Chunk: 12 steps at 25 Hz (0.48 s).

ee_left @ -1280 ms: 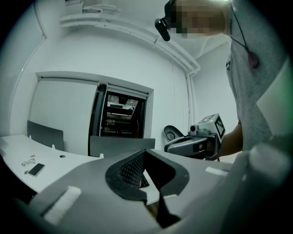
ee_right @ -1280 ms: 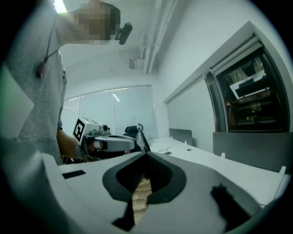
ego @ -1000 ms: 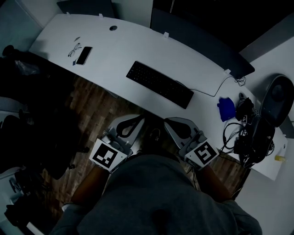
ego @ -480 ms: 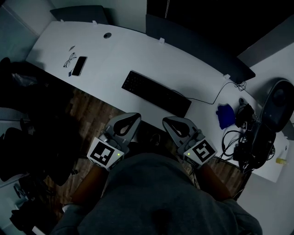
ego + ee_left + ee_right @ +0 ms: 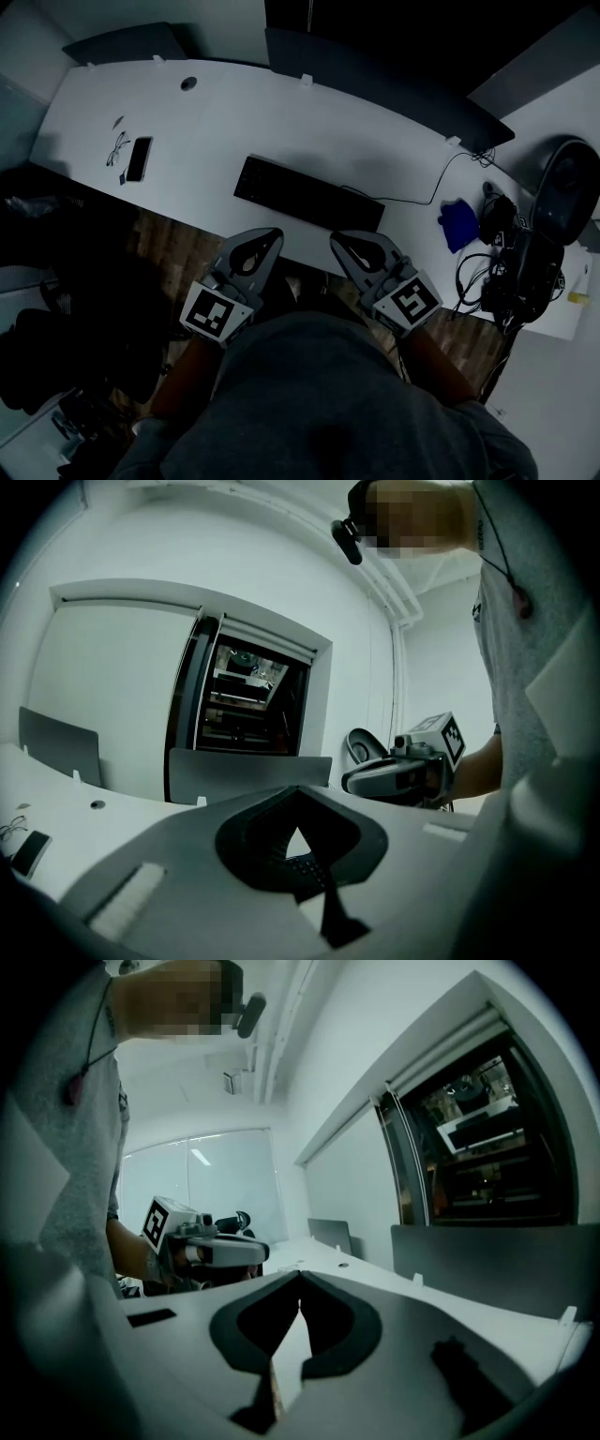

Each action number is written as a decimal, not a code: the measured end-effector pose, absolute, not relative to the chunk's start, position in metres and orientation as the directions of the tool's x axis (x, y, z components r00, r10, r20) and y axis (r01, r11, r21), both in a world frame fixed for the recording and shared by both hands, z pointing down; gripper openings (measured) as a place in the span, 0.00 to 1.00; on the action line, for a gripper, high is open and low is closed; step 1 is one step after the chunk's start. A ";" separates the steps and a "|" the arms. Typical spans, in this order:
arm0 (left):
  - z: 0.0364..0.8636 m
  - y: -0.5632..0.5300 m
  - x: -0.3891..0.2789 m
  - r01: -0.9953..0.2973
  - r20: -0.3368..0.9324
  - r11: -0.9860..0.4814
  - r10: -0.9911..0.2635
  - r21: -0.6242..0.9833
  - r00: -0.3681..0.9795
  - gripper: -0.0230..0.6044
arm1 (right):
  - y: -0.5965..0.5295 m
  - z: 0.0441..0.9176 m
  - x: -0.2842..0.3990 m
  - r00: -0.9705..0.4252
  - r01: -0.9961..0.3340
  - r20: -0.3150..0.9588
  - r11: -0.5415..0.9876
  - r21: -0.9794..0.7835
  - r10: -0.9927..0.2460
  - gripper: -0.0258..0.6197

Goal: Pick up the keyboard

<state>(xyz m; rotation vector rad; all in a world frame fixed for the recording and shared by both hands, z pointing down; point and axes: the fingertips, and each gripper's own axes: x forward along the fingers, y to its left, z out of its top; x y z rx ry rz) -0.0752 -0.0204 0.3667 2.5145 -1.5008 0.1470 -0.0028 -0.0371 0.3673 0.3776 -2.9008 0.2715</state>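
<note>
Left gripper (image 5: pixel 270 234) and right gripper (image 5: pixel 337 238), jaws pressed together on nothing (keyboard (image 5: pixel 307 194) just ahead of both), likely need to spread and take its two ends evenly.

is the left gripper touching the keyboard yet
Apart. The head view shows the left gripper with its shut tips short of the near edge of the keyboard, and a strip of white desk between them.
</note>
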 end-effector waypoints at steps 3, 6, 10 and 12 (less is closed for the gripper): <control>0.374 -0.042 -0.084 -0.852 0.181 -0.505 -0.833 0.136 0.522 0.05 | -0.055 0.377 -0.010 -0.926 -0.335 0.243 0.925 -0.179 -0.289 0.05; 0.387 -0.061 -0.098 -0.822 0.214 -0.542 -0.794 0.176 0.569 0.05 | -0.072 0.388 -0.022 -0.907 -0.377 0.266 0.911 -0.169 -0.326 0.05; 0.405 -0.089 -0.122 -0.776 0.204 -0.602 -0.748 0.191 0.631 0.05 | -0.095 0.412 -0.034 -0.876 -0.449 0.291 0.871 -0.199 -0.385 0.05; 0.418 -0.100 -0.136 -0.758 0.226 -0.620 -0.724 0.204 0.652 0.05 | -0.104 0.419 -0.044 -0.862 -0.475 0.306 0.854 -0.210 -0.405 0.05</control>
